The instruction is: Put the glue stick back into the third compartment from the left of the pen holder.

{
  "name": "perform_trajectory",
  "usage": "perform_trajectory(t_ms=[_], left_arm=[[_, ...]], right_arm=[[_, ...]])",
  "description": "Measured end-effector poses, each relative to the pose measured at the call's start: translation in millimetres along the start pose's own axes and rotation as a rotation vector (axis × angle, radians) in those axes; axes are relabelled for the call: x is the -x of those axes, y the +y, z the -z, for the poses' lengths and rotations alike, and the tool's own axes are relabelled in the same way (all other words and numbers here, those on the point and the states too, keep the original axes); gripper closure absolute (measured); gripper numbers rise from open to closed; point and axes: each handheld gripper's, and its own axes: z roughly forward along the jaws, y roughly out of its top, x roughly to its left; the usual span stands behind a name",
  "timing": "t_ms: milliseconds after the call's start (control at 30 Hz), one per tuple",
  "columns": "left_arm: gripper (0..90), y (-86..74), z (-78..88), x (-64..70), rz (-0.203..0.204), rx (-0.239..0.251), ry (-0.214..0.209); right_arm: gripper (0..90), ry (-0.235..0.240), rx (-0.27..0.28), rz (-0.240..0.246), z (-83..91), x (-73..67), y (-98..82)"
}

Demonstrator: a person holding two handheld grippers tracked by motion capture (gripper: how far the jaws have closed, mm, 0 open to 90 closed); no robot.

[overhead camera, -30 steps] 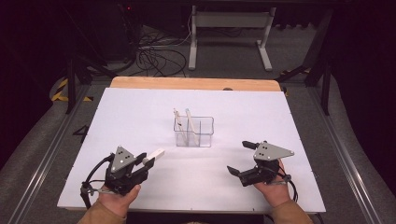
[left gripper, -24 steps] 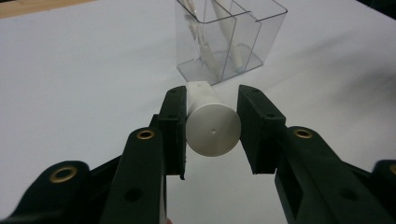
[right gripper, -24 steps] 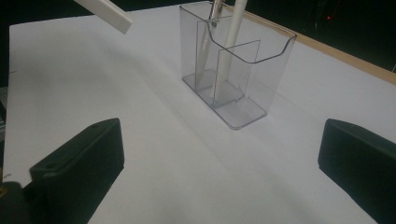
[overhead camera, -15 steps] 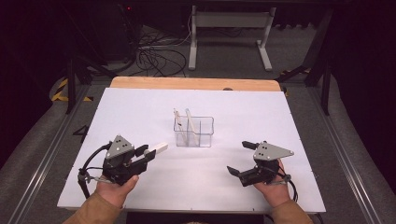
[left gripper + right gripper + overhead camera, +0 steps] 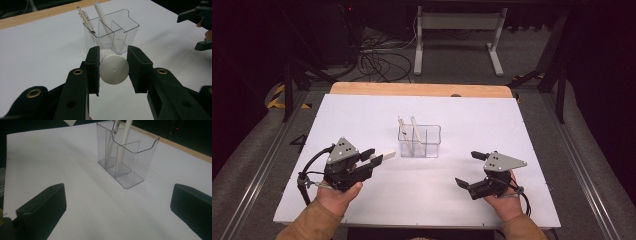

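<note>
Clenching a white marker between left gripper fingers; right gripper fingers released.

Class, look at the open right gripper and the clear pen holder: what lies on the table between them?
Nothing: in the right gripper view, bare white table runs from the right gripper to the clear pen holder.

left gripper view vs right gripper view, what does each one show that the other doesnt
The left gripper view shows a white marker clamped end-on between its jaws, and the open right gripper farther off. The right gripper view shows its own two jaws spread wide with only bare white table between them. Both show the clear organizer with its dividers, holding a white pen and a clear-barrelled pen.
</note>
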Motion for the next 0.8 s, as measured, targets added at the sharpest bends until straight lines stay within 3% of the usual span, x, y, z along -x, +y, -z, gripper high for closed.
perform_trajectory(t_ms=[800], left_arm=[[64.7, 49.0, -20.5, 12.1, -0.062, 0.019, -0.065]], right_arm=[[0.6, 0.005, -0.009, 0.001, -1.2, -0.5, -0.8]])
